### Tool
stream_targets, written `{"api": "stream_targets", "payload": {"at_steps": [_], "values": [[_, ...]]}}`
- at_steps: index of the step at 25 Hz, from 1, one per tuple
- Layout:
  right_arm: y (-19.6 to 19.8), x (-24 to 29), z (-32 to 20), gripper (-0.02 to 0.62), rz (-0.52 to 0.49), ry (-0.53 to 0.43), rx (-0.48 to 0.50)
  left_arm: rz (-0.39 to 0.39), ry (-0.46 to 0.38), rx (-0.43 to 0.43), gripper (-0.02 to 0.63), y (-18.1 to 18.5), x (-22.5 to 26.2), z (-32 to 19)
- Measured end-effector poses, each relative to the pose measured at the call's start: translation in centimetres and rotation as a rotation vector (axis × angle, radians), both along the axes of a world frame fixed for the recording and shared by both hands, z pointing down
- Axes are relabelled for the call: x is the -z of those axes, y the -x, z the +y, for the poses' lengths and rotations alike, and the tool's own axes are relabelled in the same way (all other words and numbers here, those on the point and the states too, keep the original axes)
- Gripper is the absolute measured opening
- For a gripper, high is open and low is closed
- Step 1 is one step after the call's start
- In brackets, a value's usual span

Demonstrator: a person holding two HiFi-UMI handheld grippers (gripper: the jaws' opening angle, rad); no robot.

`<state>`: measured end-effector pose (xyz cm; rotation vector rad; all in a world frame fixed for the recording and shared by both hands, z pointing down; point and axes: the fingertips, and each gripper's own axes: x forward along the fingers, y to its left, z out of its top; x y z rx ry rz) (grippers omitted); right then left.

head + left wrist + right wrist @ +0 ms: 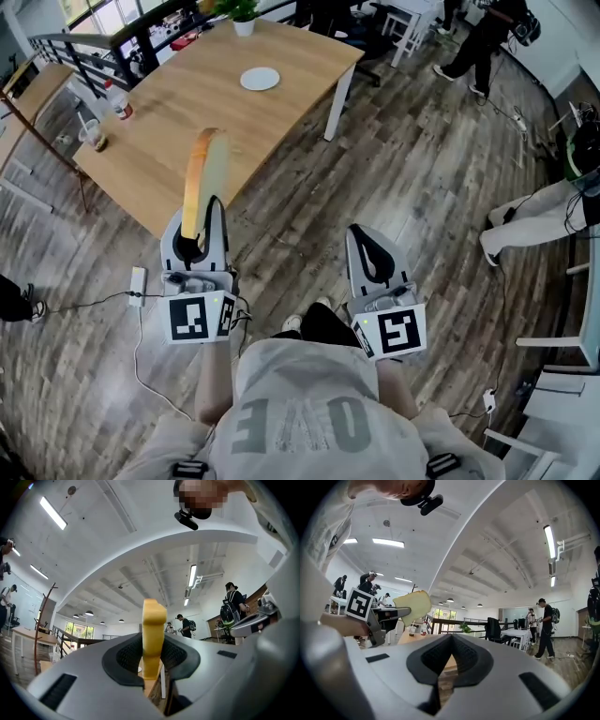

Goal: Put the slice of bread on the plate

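1. Wood-plank floor underfoot; table [187, 122] ahead, with bare plate [260, 79] on its far part.
2. Left gripper [199, 214]: clamped on lower edge of bread [204, 178]; slice upright, in the air short of the table, well apart from plate.
3. Right gripper [364, 234]: closed, empty.
4. Risk, judged: soft slice pinched by one edge may bend, tear or slip in transit; long reach across table may end in a drop short of plate.
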<state>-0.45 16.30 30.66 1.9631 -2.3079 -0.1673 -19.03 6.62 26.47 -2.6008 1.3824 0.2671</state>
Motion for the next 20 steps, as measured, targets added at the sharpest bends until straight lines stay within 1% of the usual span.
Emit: {"api": "stream_targets", "payload": {"at_steps": [6, 8, 11, 16, 20], "values": [[-2.4, -0.8, -6.3, 0.015, -0.023, -0.007, 0.033, -0.011, 0.003, 0.030, 0.092, -1.6, -0.4, -4.3], [-3.0, -0.9, -8.9, 0.015, -0.029, -0.020, 0.054, -0.015, -0.003, 0.049, 0.092, -2.0, -0.4, -6.0], [-3.9, -0.4, -13.7, 0.015, -0.035, -0.047, 0.101, -0.001, -0.005, 0.076, 0.092, -3.1, -0.3, -9.6], [-6.8, 0.6, -21.8, 0.015, -0.022, -0.056, 0.139, -0.003, 0.007, 0.086, 0.092, -6.4, 0.3, -16.5], [-9.4, 1.1, -27.6, 0.015, -0.027, -0.049, 0.174, 0.008, -0.004, 0.106, 0.092, -9.1, 1.3, -21.5]]}}
